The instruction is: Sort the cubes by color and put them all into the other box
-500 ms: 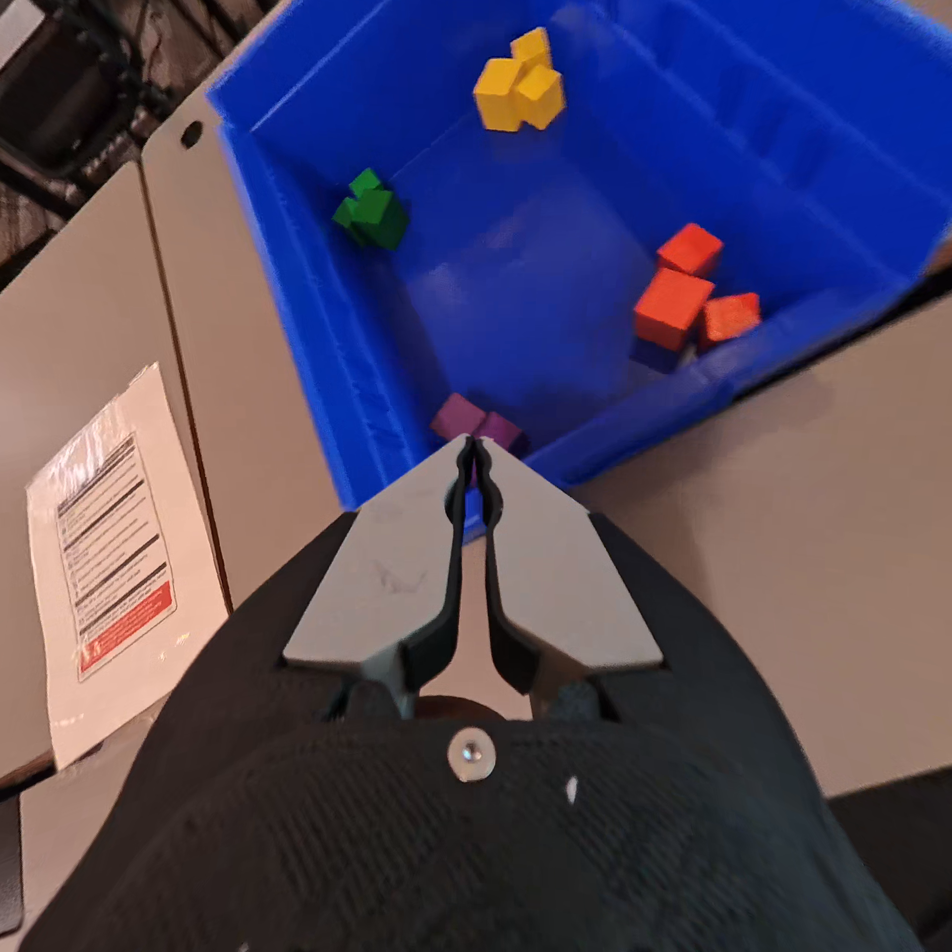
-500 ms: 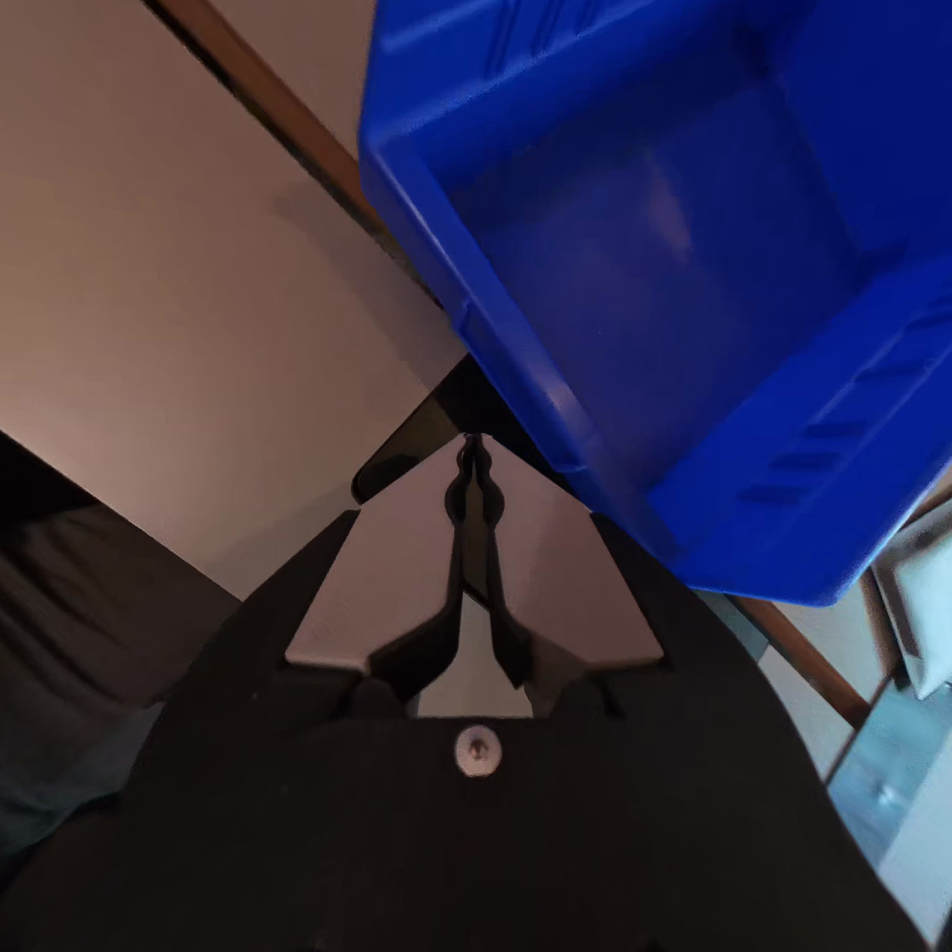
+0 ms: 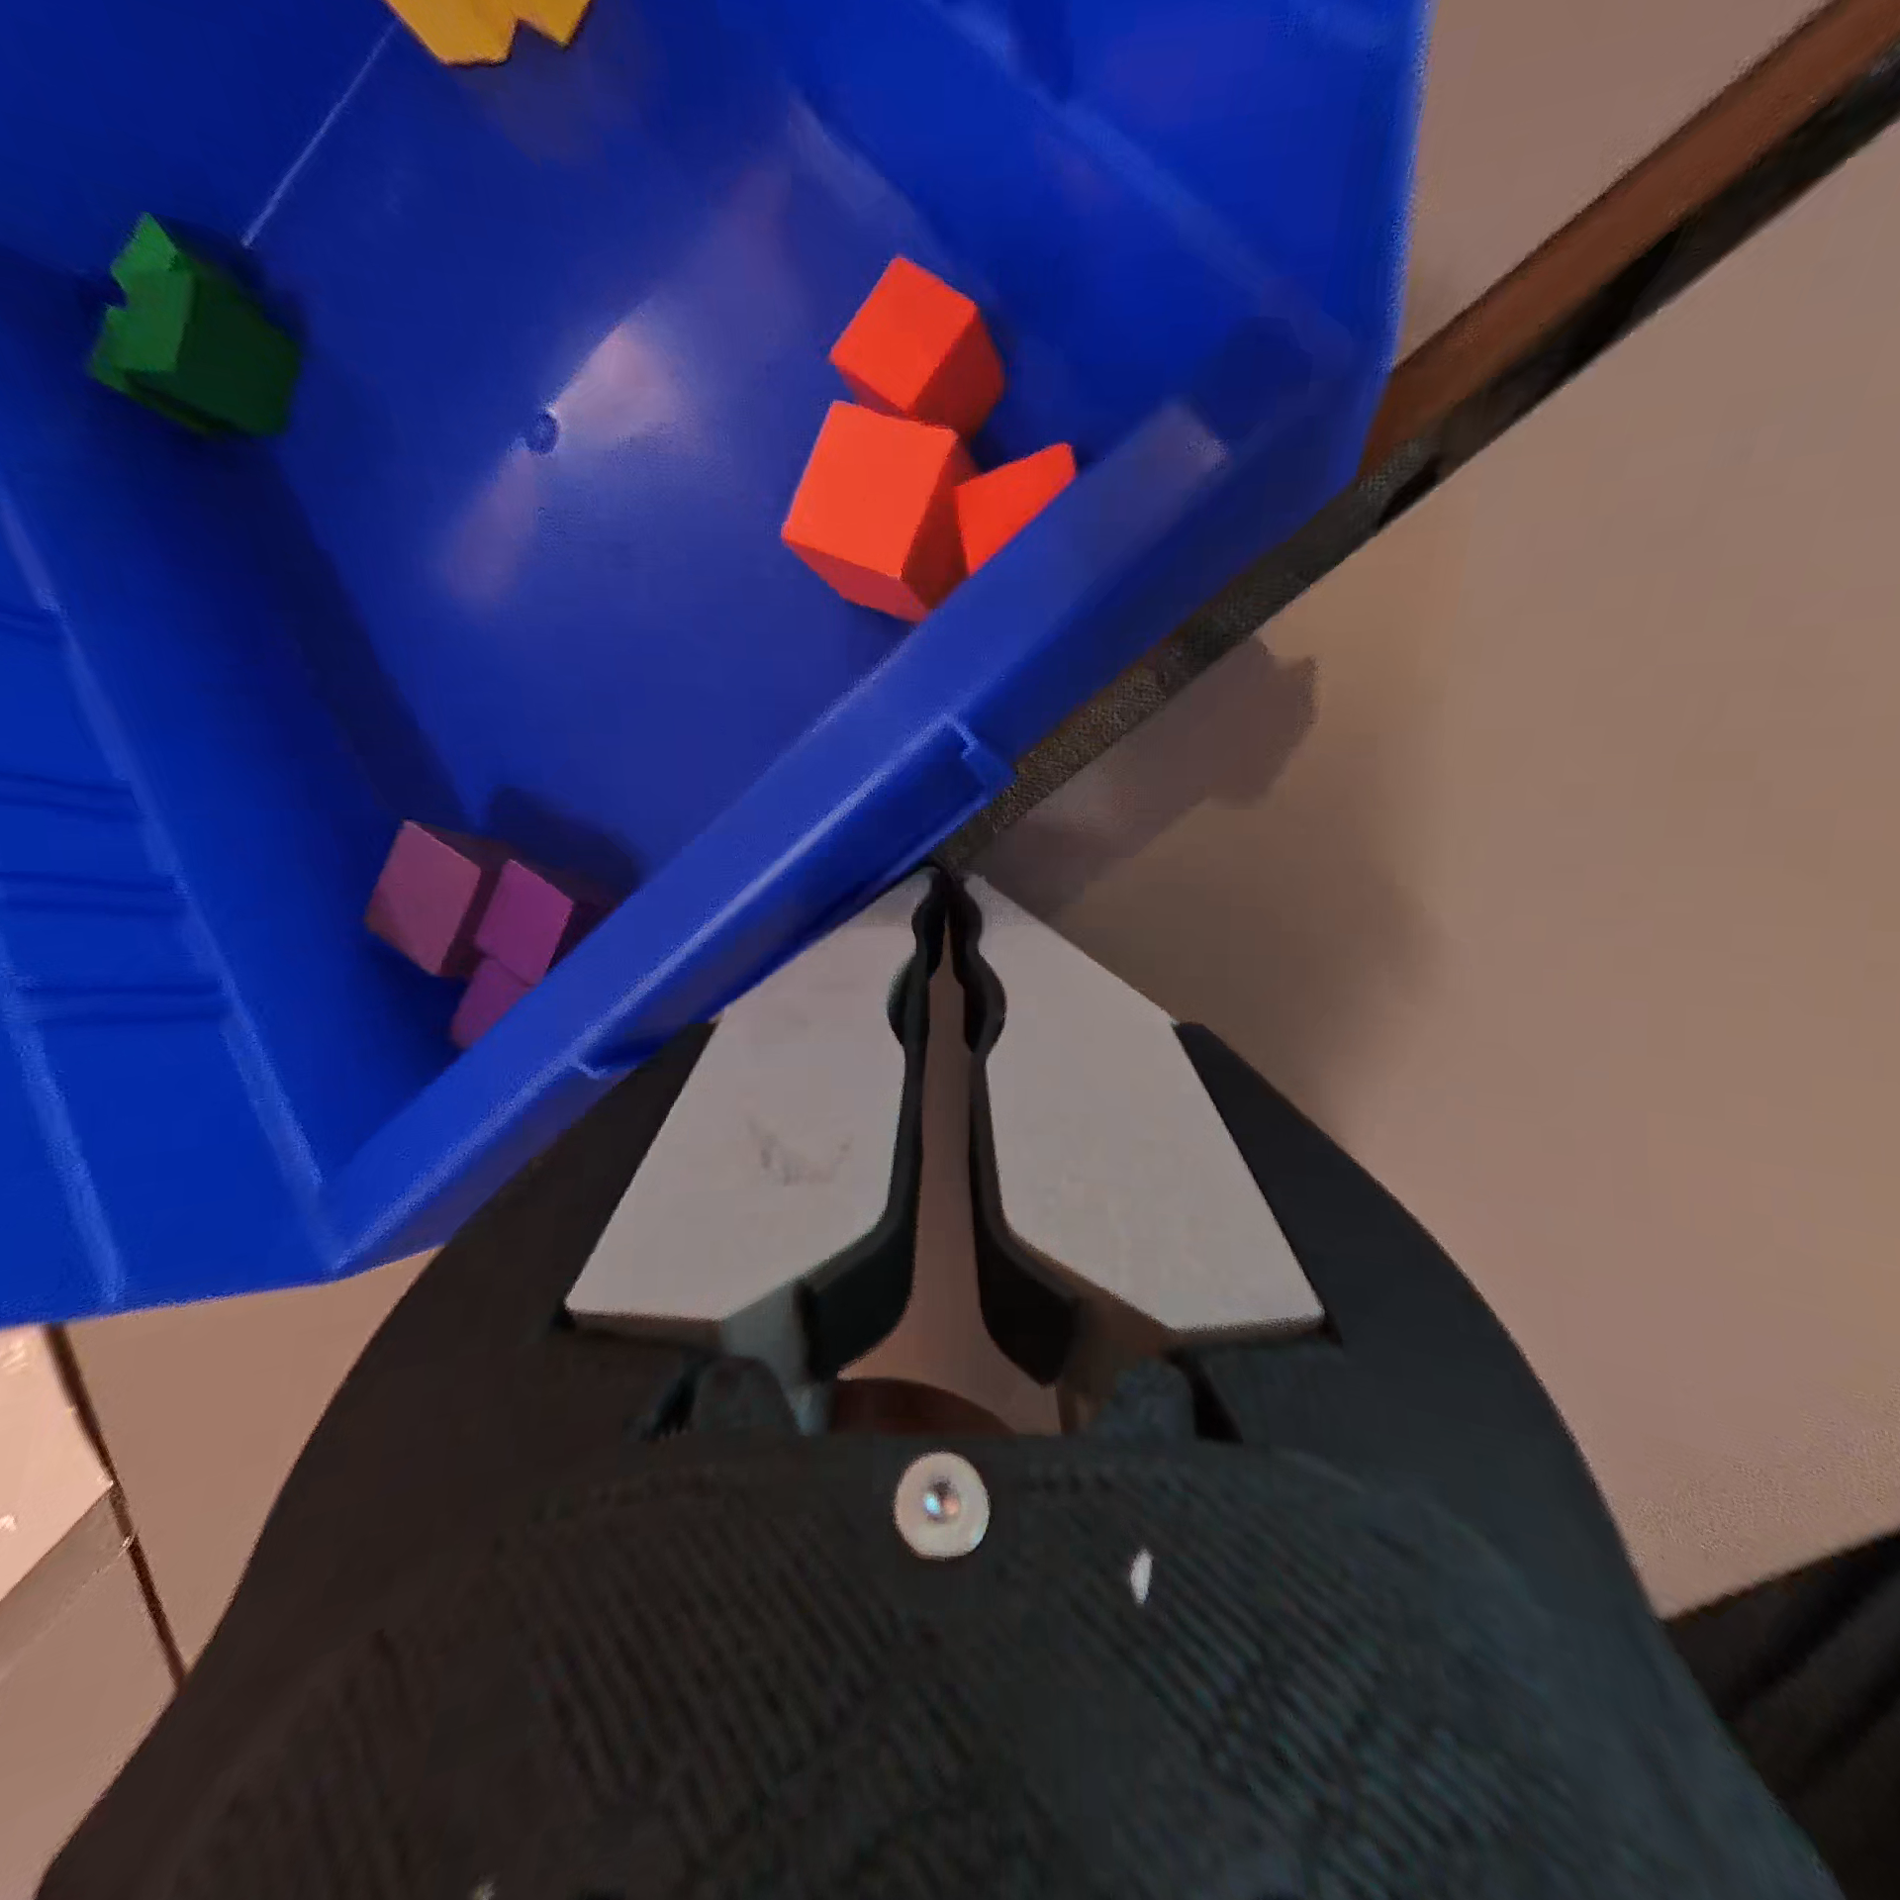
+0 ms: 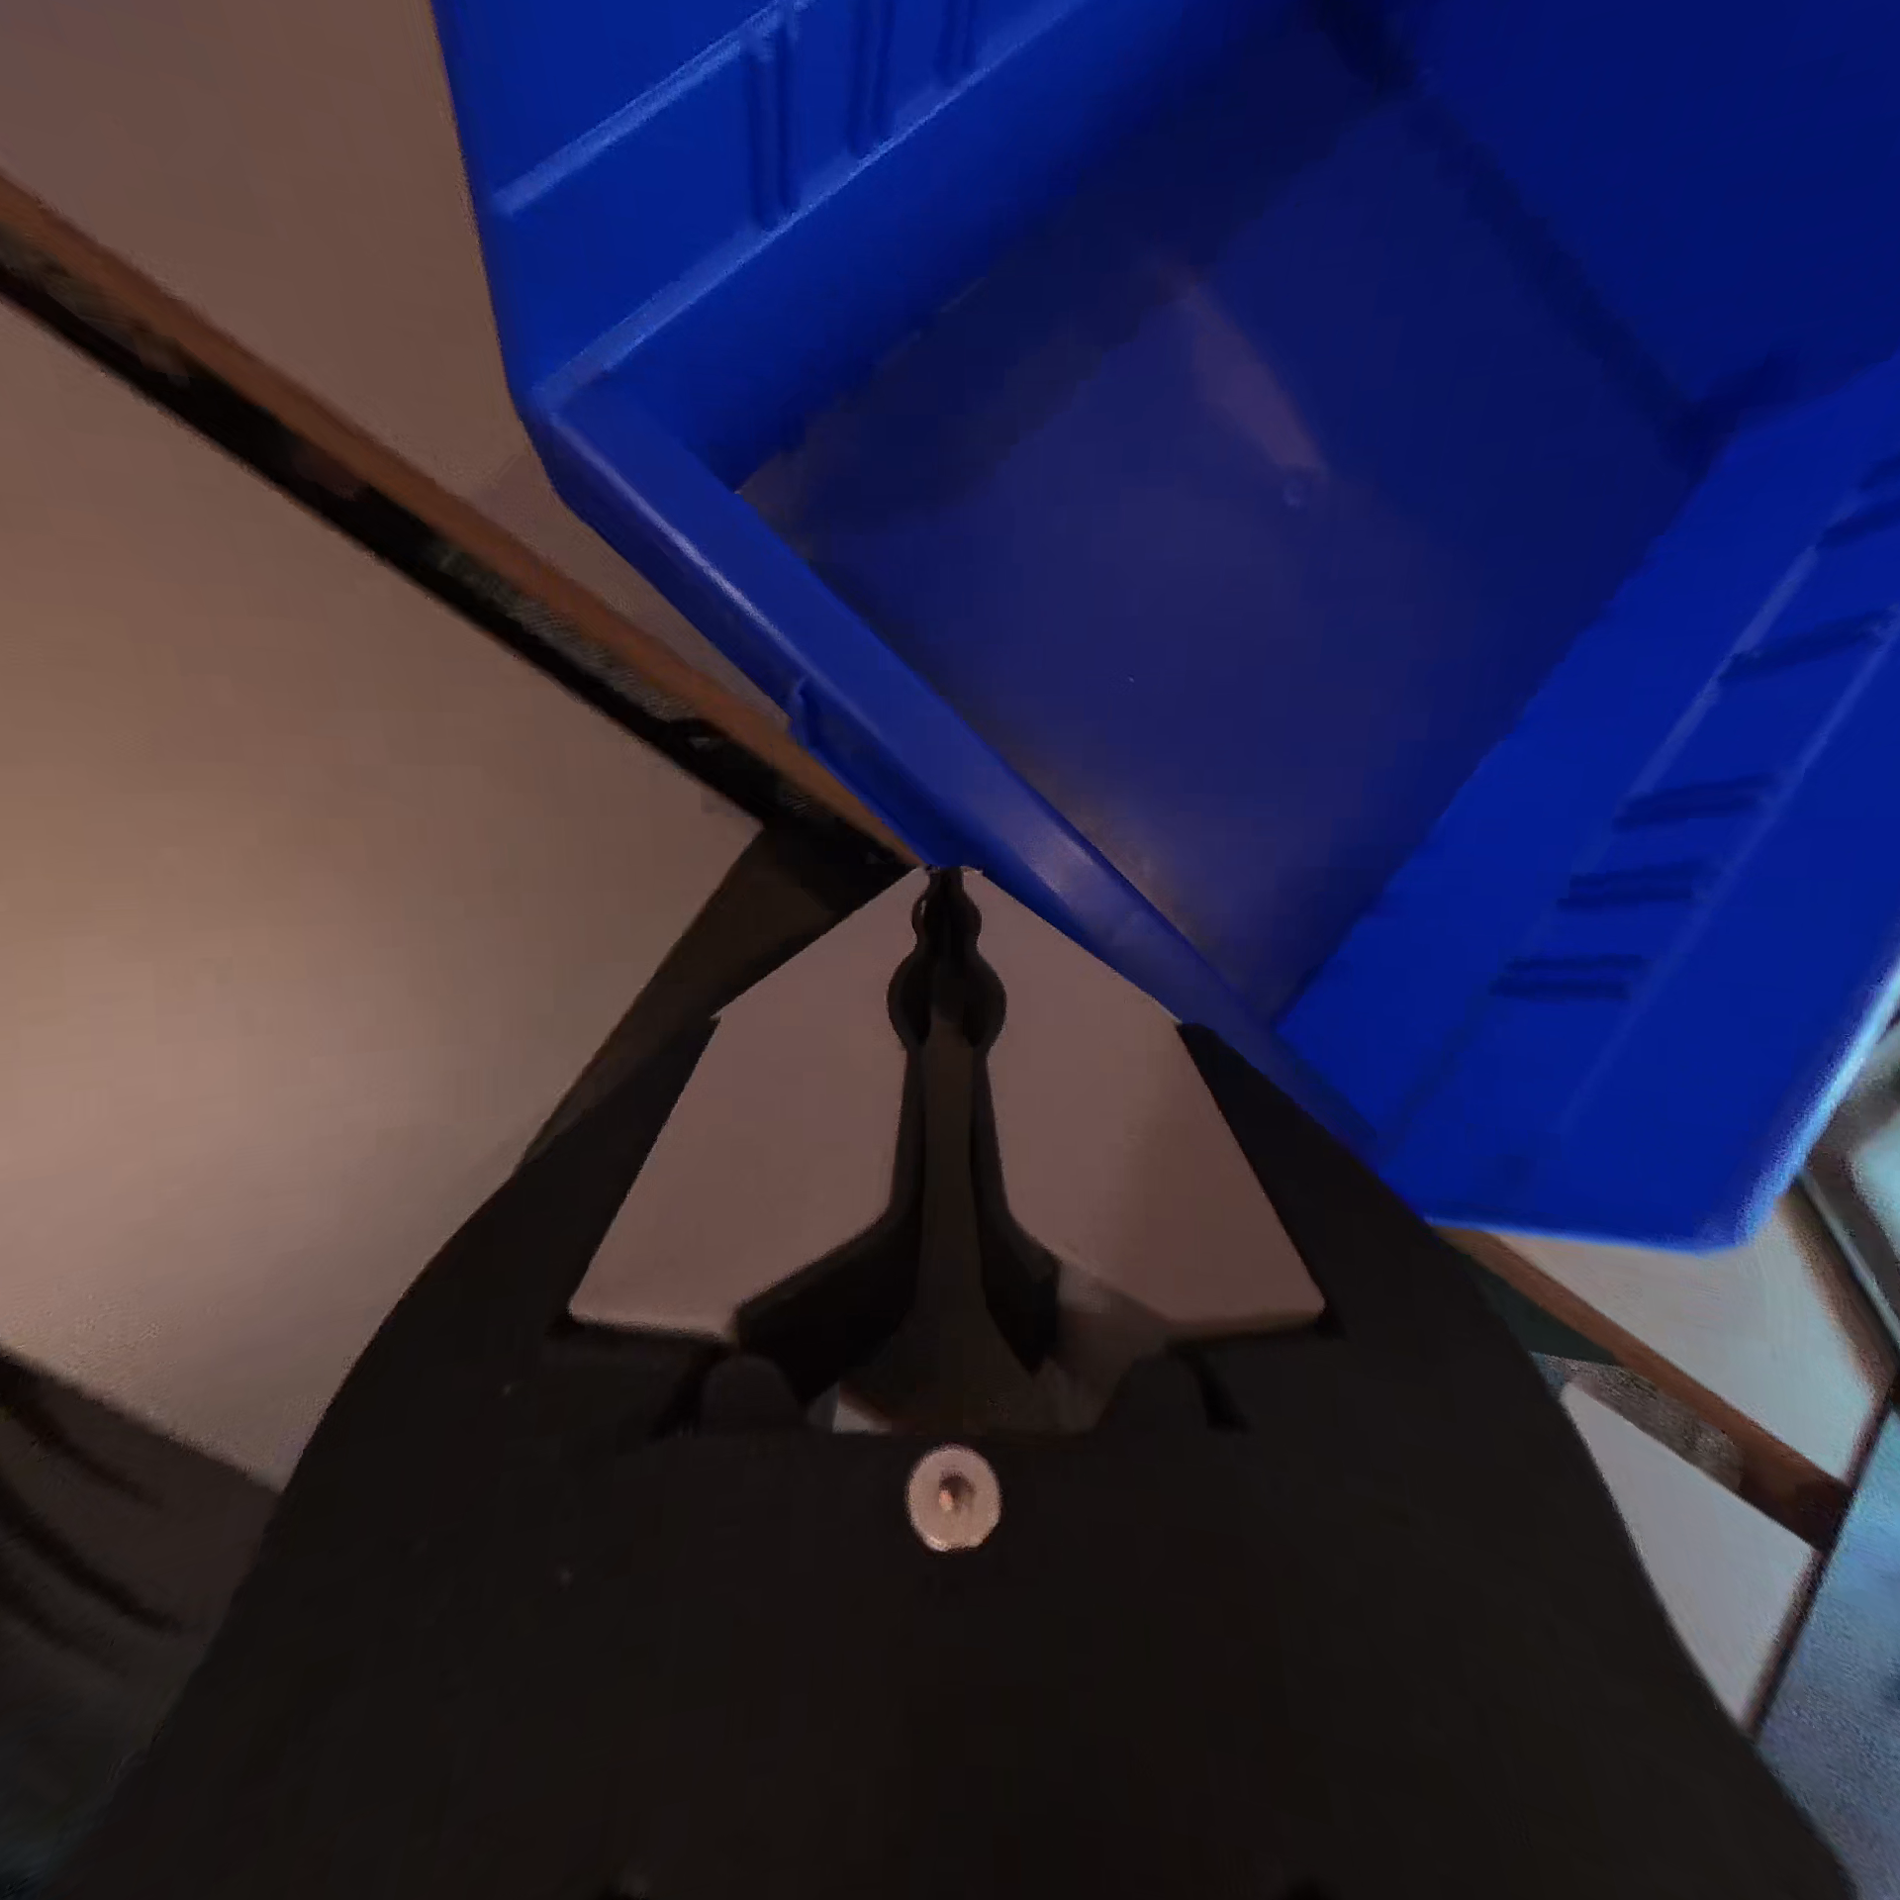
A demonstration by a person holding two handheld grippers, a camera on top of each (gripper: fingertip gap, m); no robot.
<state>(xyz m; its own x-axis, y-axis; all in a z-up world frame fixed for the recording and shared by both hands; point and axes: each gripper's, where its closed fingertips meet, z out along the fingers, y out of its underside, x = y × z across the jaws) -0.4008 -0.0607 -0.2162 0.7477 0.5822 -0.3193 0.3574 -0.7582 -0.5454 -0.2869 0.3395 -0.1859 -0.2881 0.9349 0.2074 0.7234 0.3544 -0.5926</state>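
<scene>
In the left wrist view a blue box (image 3: 781,864) holds cubes grouped by color: red cubes (image 3: 874,504) by the near right wall, purple cubes (image 3: 483,915) in the near corner, green cubes (image 3: 195,339) at the left, yellow cubes (image 3: 483,26) at the top edge. My left gripper (image 3: 948,889) is shut and empty, just outside the box's near rim over the table. In the right wrist view a second blue box (image 4: 1131,905) has nothing in it. My right gripper (image 4: 946,884) is shut and empty, its tips by that box's near rim.
Beige table tops (image 3: 1542,823) meet at a dark seam (image 3: 1337,514) with a brown edge, also in the right wrist view (image 4: 411,535). A grey surface (image 3: 62,1542) lies at the lower left. Past the table edge at the right shows floor (image 4: 1840,1604).
My left gripper has swung right, so the filled box now sits up and left and the paper sheet has left view. My right gripper has shifted slightly; the empty box looks closer. Both stay shut.
</scene>
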